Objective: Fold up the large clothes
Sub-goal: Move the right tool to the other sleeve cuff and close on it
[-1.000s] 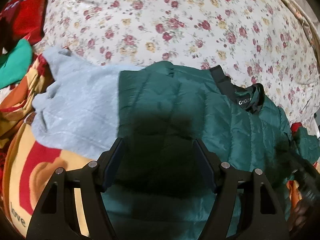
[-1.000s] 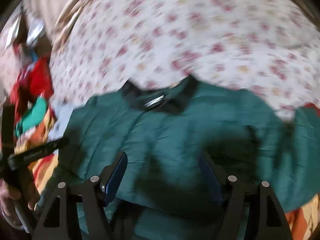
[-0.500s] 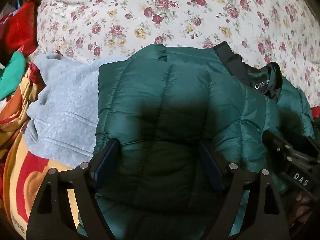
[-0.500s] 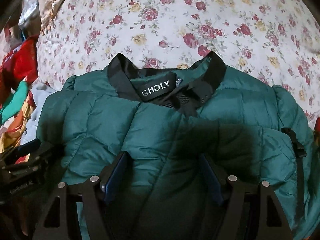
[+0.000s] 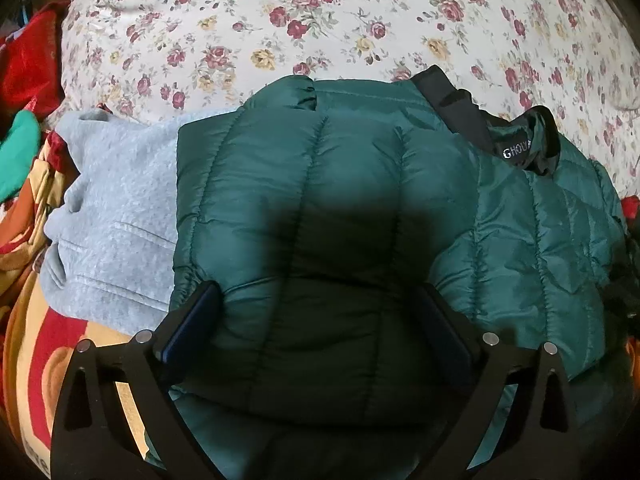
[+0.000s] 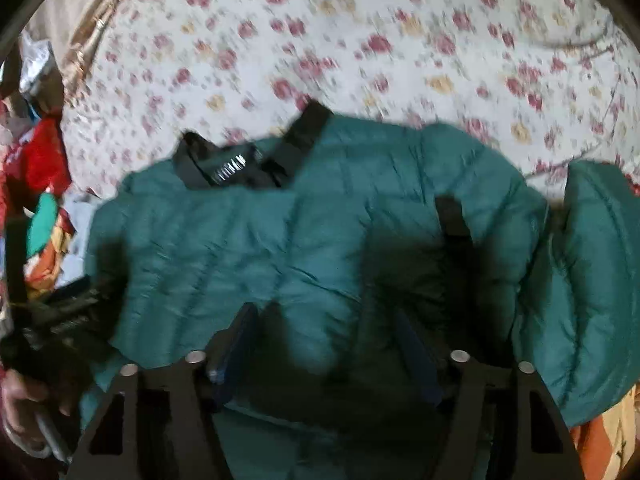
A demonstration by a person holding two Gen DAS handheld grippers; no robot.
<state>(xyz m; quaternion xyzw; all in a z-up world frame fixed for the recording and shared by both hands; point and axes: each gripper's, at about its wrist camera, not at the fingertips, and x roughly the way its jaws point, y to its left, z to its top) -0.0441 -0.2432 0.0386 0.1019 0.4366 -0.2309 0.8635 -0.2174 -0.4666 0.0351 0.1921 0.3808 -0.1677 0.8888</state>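
A dark green quilted jacket [image 5: 320,184] lies folded on the floral bed sheet [image 5: 320,20], its black collar and label [image 5: 516,152] at the upper right. My left gripper [image 5: 318,320] hangs low over the jacket's left part; its jaws are opening wide, the puffy fabric bulges between them, and the pads stand apart from it. The right wrist view is blurred. In it my right gripper [image 6: 324,340] is over the jacket [image 6: 320,240] right of the collar, jaws closing with fabric between them, no grip visible. A green sleeve [image 6: 592,280] lies folded at the right.
A grey sweatshirt [image 5: 116,208] lies under the jacket's left edge. Red [image 5: 28,68] and bright green [image 5: 16,152] clothes are piled at far left on an orange and red blanket [image 5: 44,352]. A hand [image 6: 24,396] holds the left gripper's handle at the right view's left edge.
The left gripper's jaws spread wider and it sank closer to the jacket. The right gripper swung to the right, so the collar now sits upper left in its view, and its jaws narrowed a little.
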